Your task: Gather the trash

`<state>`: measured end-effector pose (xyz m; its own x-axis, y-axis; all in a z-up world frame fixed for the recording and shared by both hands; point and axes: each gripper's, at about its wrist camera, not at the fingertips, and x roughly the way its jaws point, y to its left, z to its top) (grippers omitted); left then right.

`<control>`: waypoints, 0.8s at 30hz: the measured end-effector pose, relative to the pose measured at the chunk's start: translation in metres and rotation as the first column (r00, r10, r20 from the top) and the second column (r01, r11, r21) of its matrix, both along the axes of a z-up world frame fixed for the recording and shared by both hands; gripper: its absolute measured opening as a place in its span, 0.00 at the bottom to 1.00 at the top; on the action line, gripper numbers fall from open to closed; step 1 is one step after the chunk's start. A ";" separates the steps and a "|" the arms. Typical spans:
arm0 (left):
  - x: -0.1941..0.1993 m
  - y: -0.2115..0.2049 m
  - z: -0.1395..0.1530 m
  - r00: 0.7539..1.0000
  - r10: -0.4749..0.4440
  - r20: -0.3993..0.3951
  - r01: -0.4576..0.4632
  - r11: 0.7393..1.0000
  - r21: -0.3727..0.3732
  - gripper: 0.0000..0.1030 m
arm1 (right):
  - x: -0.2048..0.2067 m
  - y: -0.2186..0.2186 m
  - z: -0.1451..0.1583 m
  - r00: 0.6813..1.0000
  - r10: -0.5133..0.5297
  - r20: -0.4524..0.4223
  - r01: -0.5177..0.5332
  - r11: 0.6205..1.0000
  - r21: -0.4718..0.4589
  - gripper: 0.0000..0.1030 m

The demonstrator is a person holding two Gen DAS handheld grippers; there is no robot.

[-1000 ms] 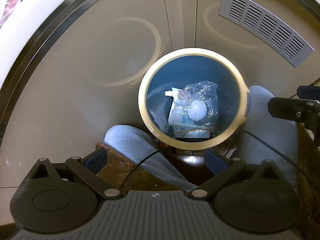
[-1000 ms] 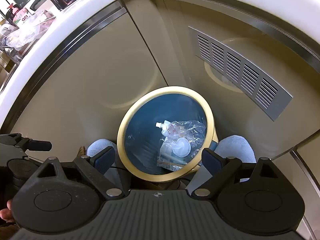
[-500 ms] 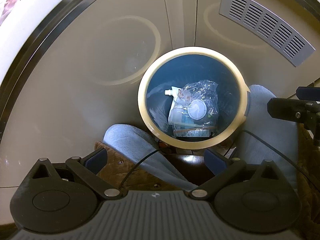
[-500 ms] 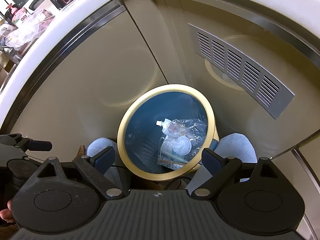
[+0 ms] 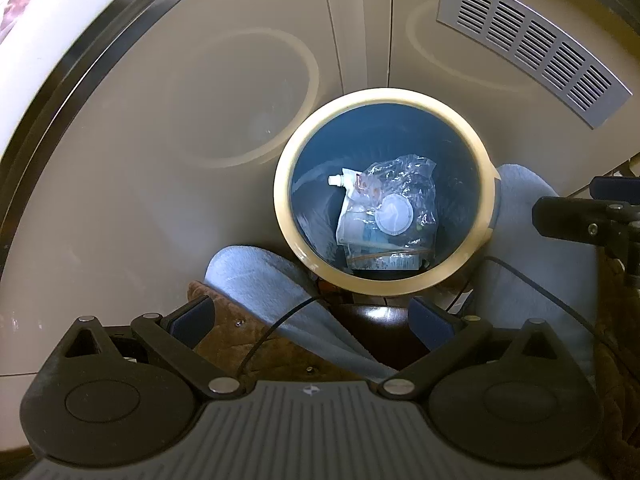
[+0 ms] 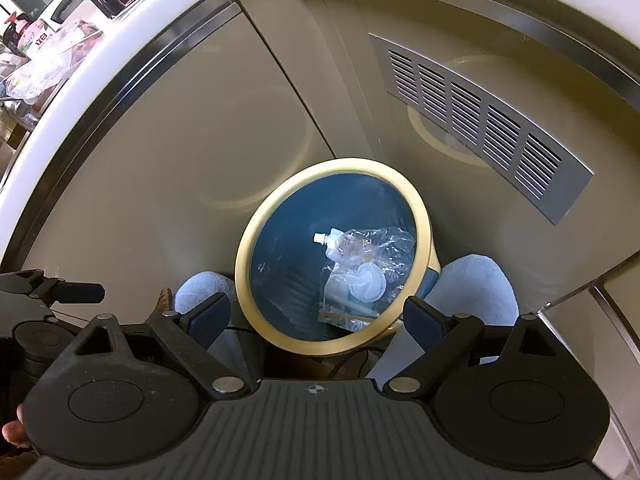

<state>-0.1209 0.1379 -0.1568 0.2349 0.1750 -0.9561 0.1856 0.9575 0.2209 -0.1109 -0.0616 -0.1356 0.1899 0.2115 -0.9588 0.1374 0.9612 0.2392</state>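
The trash, a clear plastic bag [image 5: 400,204] with a spout pouch [image 5: 346,184], lies inside the blue bin [image 5: 384,98] ahead of both grippers. The left gripper [image 5: 312,318] and right gripper [image 6: 316,316] hang spread and empty above it, probably because the drop is done.

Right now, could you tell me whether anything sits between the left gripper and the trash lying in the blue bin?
Nothing visible does. The left gripper hangs open above the round blue bin with the cream rim, whose mouth is uncovered. The clear plastic bag and white spouted pouch lie exposed at the bottom.
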 end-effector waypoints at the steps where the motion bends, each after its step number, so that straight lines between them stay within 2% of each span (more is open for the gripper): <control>1: 0.000 0.000 0.000 1.000 -0.002 -0.002 0.002 1.000 0.000 1.00 | 0.000 0.000 0.000 1.000 -0.002 -0.001 0.002 1.000 0.000 0.92; 24: 0.009 -0.005 -0.021 0.998 -0.005 -0.065 0.005 1.000 -0.008 1.00 | 0.007 -0.002 -0.027 0.996 -0.030 -0.082 0.031 0.999 0.017 0.92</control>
